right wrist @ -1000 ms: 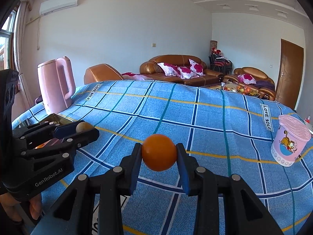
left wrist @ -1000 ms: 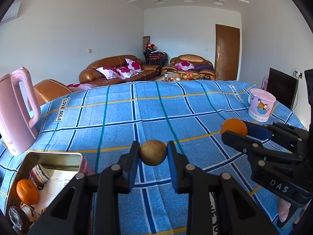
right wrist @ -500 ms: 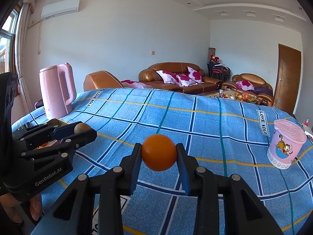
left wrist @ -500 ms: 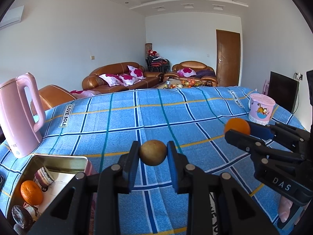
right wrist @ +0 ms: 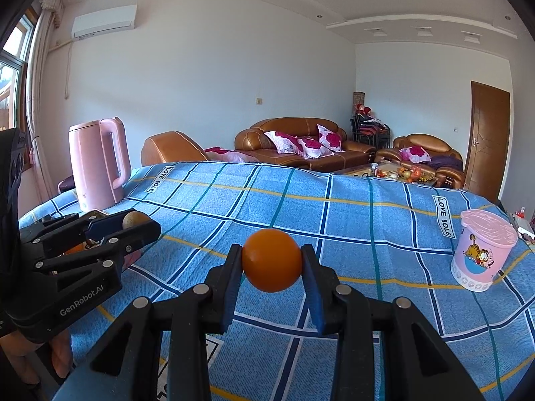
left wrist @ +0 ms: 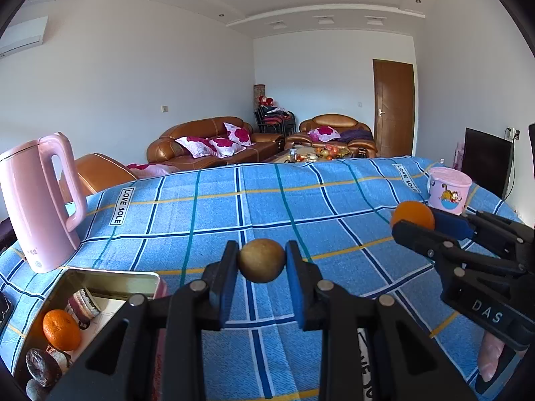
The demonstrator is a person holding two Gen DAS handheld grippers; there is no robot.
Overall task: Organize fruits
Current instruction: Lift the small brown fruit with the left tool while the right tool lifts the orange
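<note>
Two oranges (left wrist: 413,214) (left wrist: 61,329), one brown fruit (left wrist: 261,260), one kettle (left wrist: 36,200), one tin (left wrist: 110,279), one cup (left wrist: 449,190).

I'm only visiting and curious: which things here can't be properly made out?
- Metal tin, left wrist view: its near end is cut off by the picture edge and the left tongs; the dark wrapped items are unclear.
- Same tin, right wrist view: almost wholly hidden behind the left tongs.
- Items on the far coffee table: too small.

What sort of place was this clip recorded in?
Most likely a home living room: brown leather sofas with flowered cushions stand along the far wall, an air conditioner hangs high up, and a pink kettle sits on a table under a blue checked cloth.
</note>
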